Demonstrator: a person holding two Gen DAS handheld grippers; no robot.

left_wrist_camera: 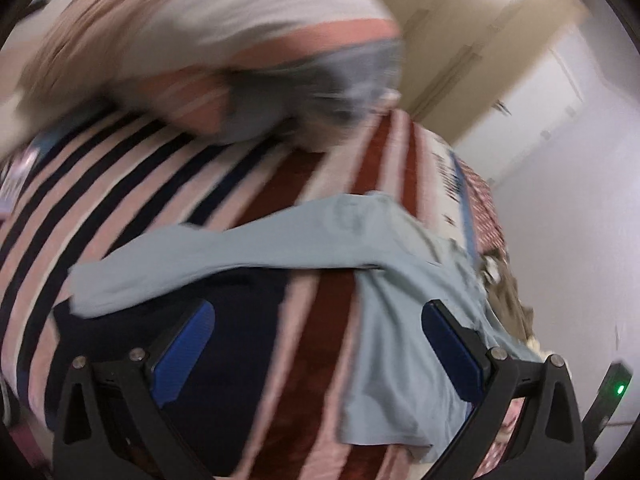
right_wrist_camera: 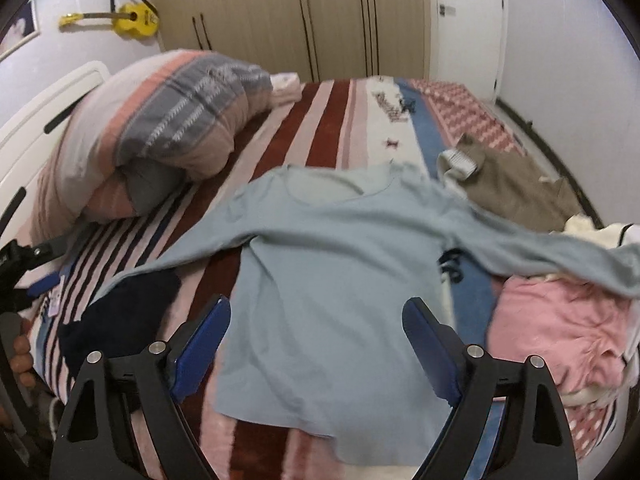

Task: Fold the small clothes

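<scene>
A light blue long-sleeved shirt lies spread flat on the striped bed, sleeves out to both sides. My right gripper is open and empty above its lower body. In the blurred left wrist view the shirt lies to the right, one sleeve stretched leftward. My left gripper is open and empty above the bed, near a dark navy garment. The navy garment lies under the shirt's left sleeve.
A folded striped duvet sits at the bed's left. A brown garment, a pink garment and white clothes pile at the right. Wardrobe doors stand behind. The left gripper's handle and a hand show at the left edge.
</scene>
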